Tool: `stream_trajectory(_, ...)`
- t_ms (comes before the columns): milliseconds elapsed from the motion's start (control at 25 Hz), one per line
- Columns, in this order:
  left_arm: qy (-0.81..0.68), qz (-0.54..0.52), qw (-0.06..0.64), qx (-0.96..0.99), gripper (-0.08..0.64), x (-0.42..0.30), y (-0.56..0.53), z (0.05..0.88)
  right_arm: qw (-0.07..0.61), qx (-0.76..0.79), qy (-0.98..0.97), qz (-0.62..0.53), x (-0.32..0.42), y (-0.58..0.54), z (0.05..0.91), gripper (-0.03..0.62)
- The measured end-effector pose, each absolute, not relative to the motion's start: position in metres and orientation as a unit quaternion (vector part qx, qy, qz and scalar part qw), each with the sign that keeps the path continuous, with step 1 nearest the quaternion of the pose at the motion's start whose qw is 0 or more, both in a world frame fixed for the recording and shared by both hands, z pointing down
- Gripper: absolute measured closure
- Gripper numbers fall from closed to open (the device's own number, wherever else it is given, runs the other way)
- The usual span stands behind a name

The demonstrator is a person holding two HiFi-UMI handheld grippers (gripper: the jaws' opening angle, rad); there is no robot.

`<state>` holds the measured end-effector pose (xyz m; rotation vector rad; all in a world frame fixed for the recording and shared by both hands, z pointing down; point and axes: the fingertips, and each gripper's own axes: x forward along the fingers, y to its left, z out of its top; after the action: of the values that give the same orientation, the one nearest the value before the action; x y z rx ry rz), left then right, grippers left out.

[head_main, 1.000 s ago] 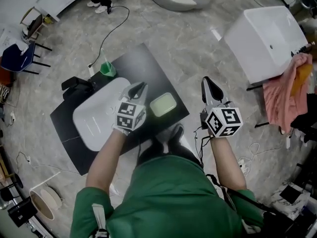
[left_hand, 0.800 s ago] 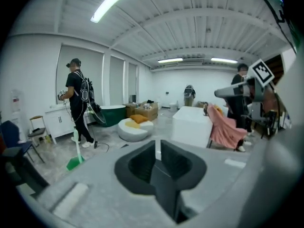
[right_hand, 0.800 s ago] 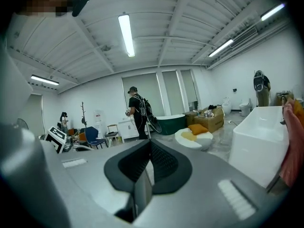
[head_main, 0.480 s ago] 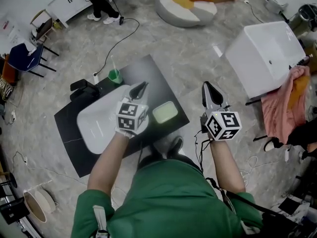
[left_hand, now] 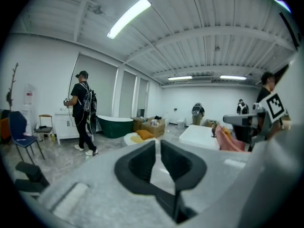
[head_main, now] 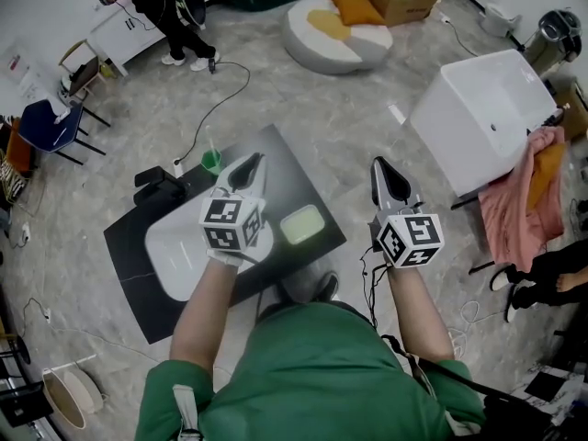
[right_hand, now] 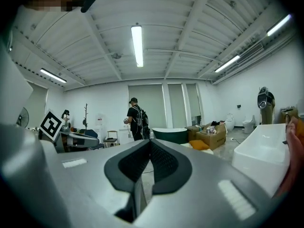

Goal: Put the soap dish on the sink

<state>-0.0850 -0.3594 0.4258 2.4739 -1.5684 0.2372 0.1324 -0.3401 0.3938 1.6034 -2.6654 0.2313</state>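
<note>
The pale green soap dish (head_main: pixel 301 224) lies on a black slab (head_main: pixel 294 168), just right of the white sink (head_main: pixel 179 242) set in that slab. My left gripper (head_main: pixel 247 166) hovers over the sink's right end, left of and beyond the dish, and is shut with nothing in it. Off the slab's right edge, my right gripper (head_main: pixel 385 176) hangs over the floor, also shut and empty. Both gripper views look level across the room; the left gripper (left_hand: pixel 158 148) and the right gripper (right_hand: pixel 150 148) show bare pads, and neither dish nor sink appears there.
A green cup (head_main: pixel 211 161) and a black device (head_main: pixel 158 186) stand at the slab's far left corner. A white tub (head_main: pixel 487 118) with a pink cloth (head_main: pixel 531 191) is at the right. A cable (head_main: pixel 207 108) crosses the floor. A person (head_main: pixel 170 7) stands far left.
The head view has tilted upward, showing more of the room. My left gripper has drifted slightly left and away from the soap dish. Both grippers stay shut.
</note>
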Motion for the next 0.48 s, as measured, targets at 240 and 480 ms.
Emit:
stream_trajectory(240,-0.549,0.04,0.068,0.832,0.528,-0.09,-0.361,0.375,-0.004,0.524,-0.851,0.032,0.146,-0.339,0.359,0.594)
stream_trajectory(480,-0.57,0.015,0.045,0.82,0.537,-0.099,-0.354,0.341,-0.026,0.52,-0.854,-0.007,0.148,-0.33,0.326,0.594)
